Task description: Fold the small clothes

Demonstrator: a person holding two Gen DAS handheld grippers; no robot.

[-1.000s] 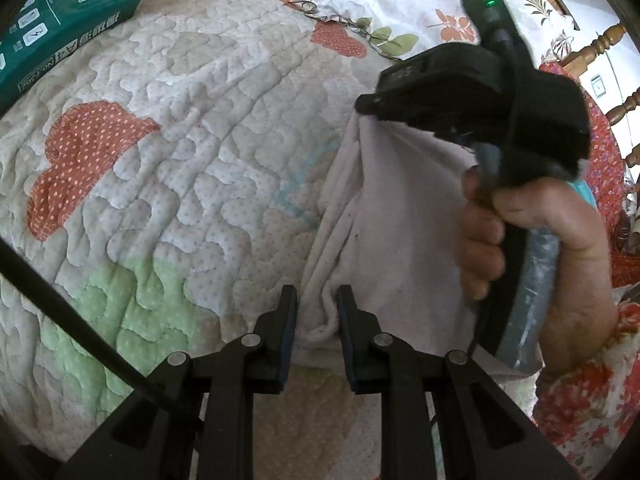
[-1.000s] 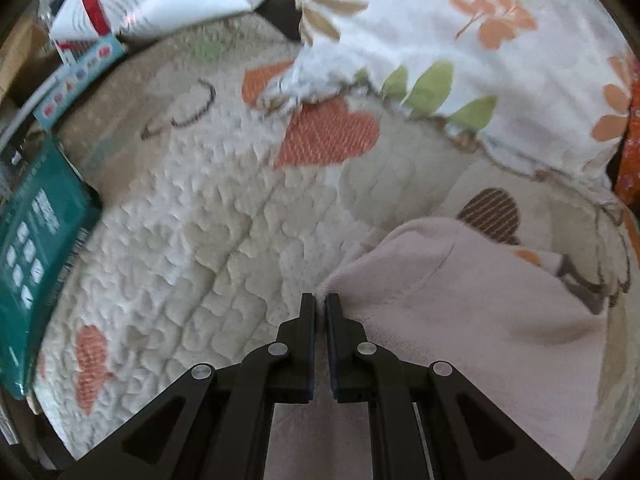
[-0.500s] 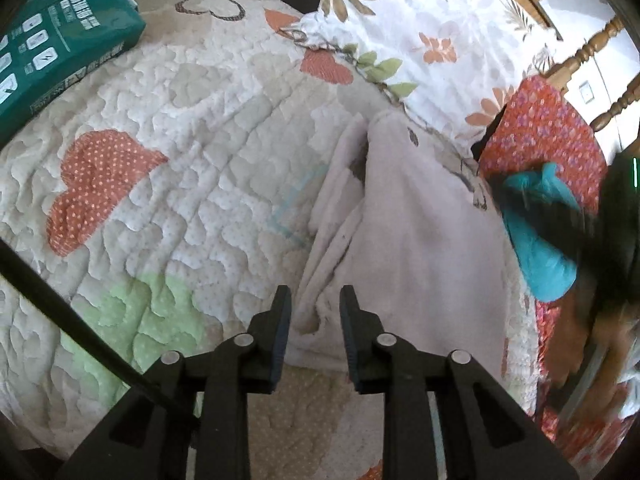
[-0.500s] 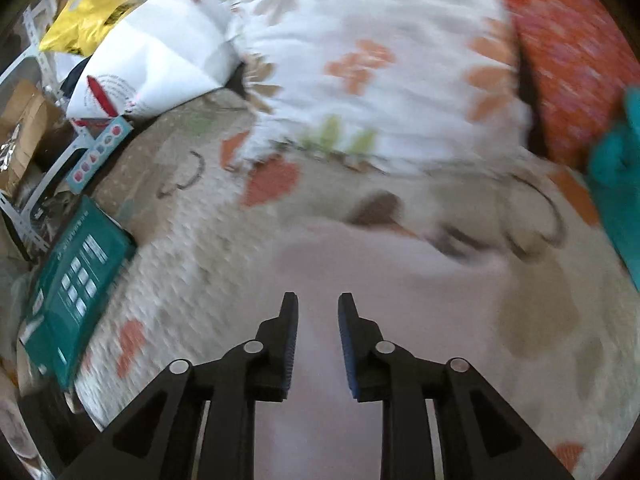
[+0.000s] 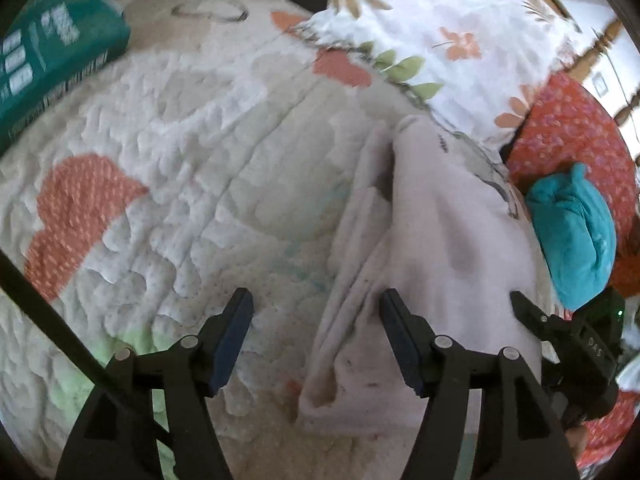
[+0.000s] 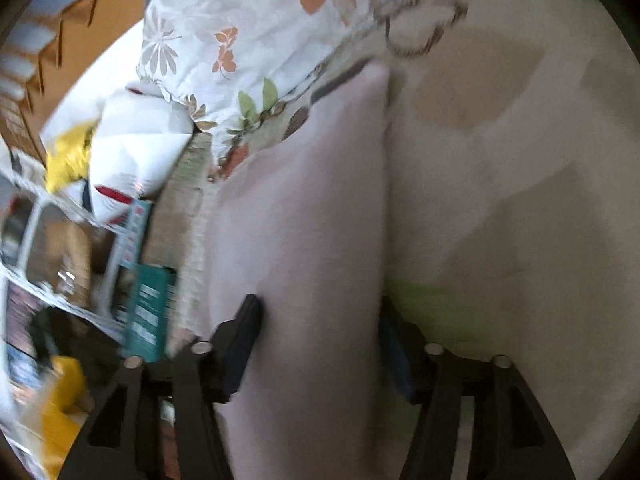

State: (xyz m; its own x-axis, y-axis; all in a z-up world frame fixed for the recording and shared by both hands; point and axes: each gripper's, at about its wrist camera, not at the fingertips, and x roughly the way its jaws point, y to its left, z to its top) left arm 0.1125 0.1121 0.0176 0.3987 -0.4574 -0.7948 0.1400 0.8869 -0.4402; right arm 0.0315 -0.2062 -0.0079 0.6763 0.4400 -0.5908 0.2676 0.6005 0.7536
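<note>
The pale pink garment (image 5: 432,240) lies on the quilt (image 5: 180,140), its long axis running from lower centre to upper right; the left gripper (image 5: 316,340) is opening astride its near end, pads clear, while the right gripper (image 6: 316,344), blurred, is opening and seems to straddle it unpinched

The garment (image 5: 432,248) is pale pink. The quilt (image 5: 180,128) is cream with coral hearts. A teal cloth (image 5: 576,236) lies on red floral fabric (image 5: 568,128).
</note>
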